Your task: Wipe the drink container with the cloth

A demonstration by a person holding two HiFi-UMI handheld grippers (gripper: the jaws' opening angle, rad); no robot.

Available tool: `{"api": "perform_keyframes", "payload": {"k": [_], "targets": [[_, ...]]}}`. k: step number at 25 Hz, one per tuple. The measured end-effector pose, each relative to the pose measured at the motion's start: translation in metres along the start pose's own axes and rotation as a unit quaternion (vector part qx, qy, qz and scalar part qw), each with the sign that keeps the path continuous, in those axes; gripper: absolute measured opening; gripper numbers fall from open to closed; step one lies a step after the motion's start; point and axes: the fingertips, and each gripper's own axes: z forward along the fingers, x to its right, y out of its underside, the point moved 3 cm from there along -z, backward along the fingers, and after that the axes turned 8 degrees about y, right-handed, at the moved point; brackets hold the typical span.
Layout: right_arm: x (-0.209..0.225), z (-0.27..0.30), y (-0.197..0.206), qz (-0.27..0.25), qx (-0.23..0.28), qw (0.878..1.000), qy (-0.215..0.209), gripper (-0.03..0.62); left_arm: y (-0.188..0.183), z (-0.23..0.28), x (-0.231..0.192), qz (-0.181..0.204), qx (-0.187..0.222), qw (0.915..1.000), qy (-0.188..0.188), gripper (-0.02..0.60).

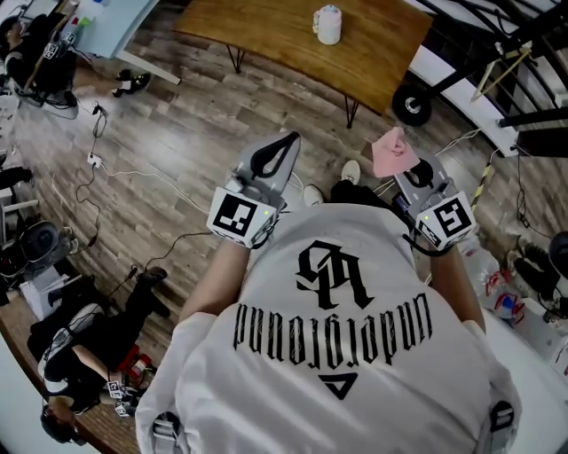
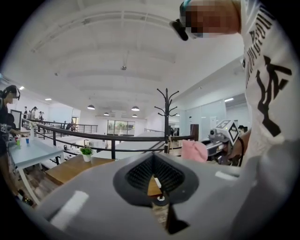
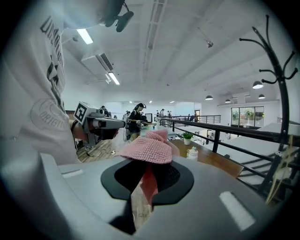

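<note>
A wood-plank floor fills the upper half of the head view. The wearer's white printed T-shirt covers the lower middle. At the top centre stands a long wooden table on thin dark legs. A black railing runs behind it in the right gripper view. A black coat stand rises behind that rail at the centre of the left gripper view.

A second person sits on the floor in the lower left corner of the head view. White cables trail over the planks left of centre, between that side of the room and the table. A black wheel sits below the table's right end.

The left gripper is held out left of centre, its jaws closed together with nothing between them. The right gripper is held out to the right, clamped onto a pink knitted cloth that bunches up above its tips. White shoes show on the floor between the two grippers.

The drink container, white with a pale lid, stands upright on the table at the top of the head view. It is well apart from both grippers, with bare planks between. A small potted plant stands near it on the table.
</note>
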Motion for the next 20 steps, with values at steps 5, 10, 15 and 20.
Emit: {"api": "perform_keyframes", "payload": {"k": [5,10,15,20], "targets": [[-0.004,-0.003,-0.004,-0.003,0.002,1.000,0.000,0.046,0.000,-0.003,0.000,0.027,0.004,0.9996,-0.003,0.051],[-0.005,0.003,-0.009,-0.009,0.002,1.000,-0.005,0.046,0.001,-0.002,-0.006,0.014,0.006,0.9998,-0.013,0.051],[-0.007,0.010,-0.012,-0.012,0.002,1.000,-0.013,0.046,-0.002,-0.002,-0.009,0.006,0.009,0.9998,-0.015,0.051],[-0.004,0.019,-0.011,-0.003,0.001,1.000,-0.016,0.046,0.000,0.001,-0.010,-0.020,0.000,0.9997,-0.011,0.051]]}}
